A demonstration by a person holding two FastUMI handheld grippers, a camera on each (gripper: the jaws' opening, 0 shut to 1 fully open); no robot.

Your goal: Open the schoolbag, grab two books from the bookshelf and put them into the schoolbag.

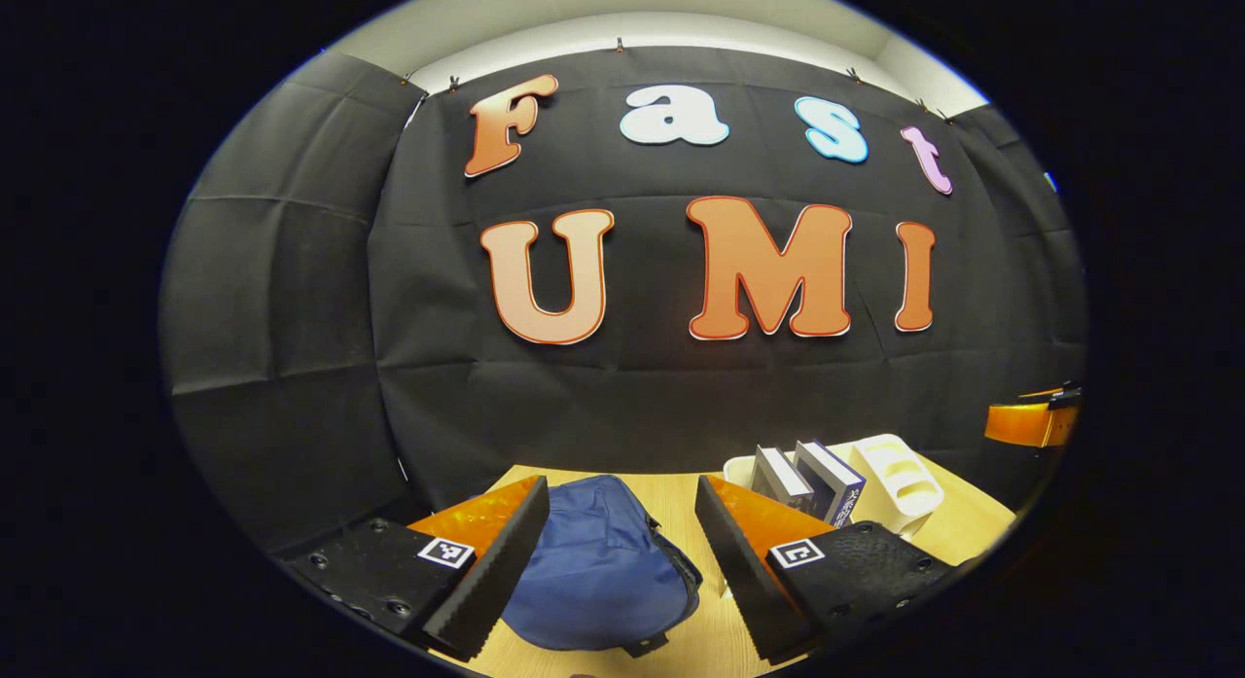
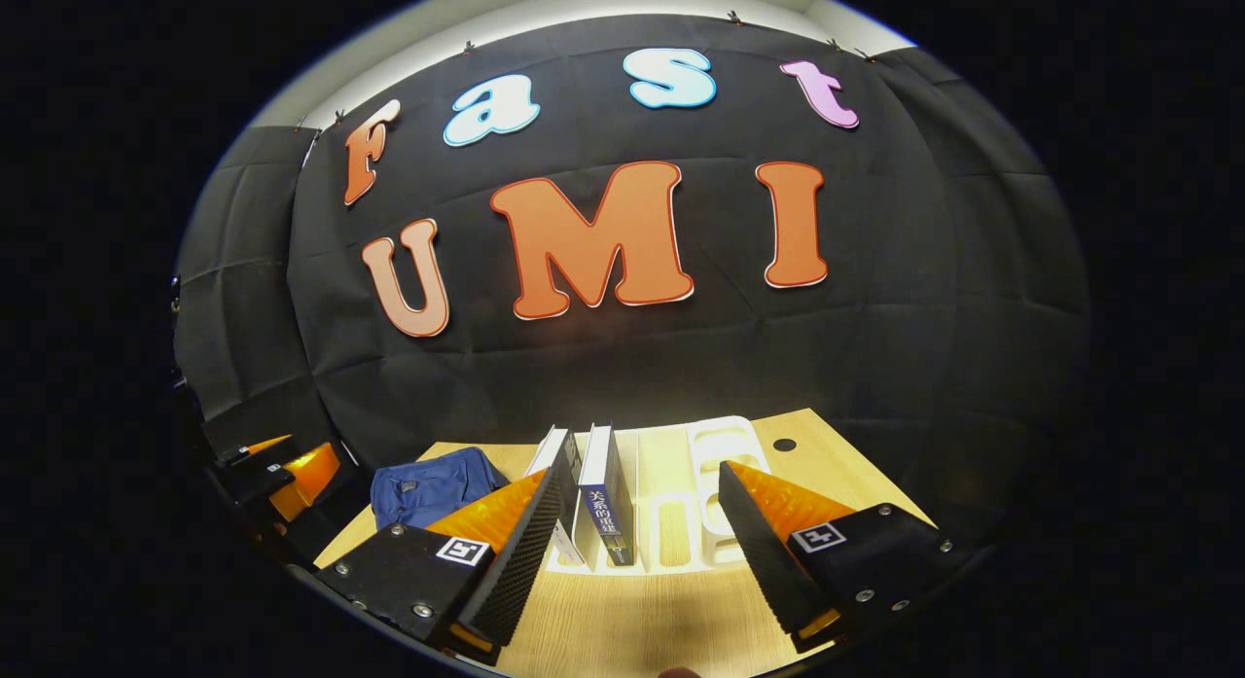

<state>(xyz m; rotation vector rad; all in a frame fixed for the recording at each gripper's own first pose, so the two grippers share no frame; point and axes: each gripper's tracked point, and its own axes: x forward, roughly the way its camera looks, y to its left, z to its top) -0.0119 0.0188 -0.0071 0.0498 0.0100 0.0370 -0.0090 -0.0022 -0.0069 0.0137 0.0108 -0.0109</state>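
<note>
The left gripper hung over the table with its jaws wide and empty, and the blue schoolbag lay between them and just beyond, apparently closed. The right gripper was likewise spread wide and holding nothing; the two books stood upright in the white bookshelf just ahead of its jaws, nearer the left one. In the left gripper view the bookshelf sat beyond the right jaw, near the bag. The opening step looked not yet begun. The risk, as I judged it, lay in the soft bag: a pinch on loose cloth instead of the zip pull, which I could not make out, would drag the bag across the table. The books leaned close together, so one grab might catch both or topple them.
</note>
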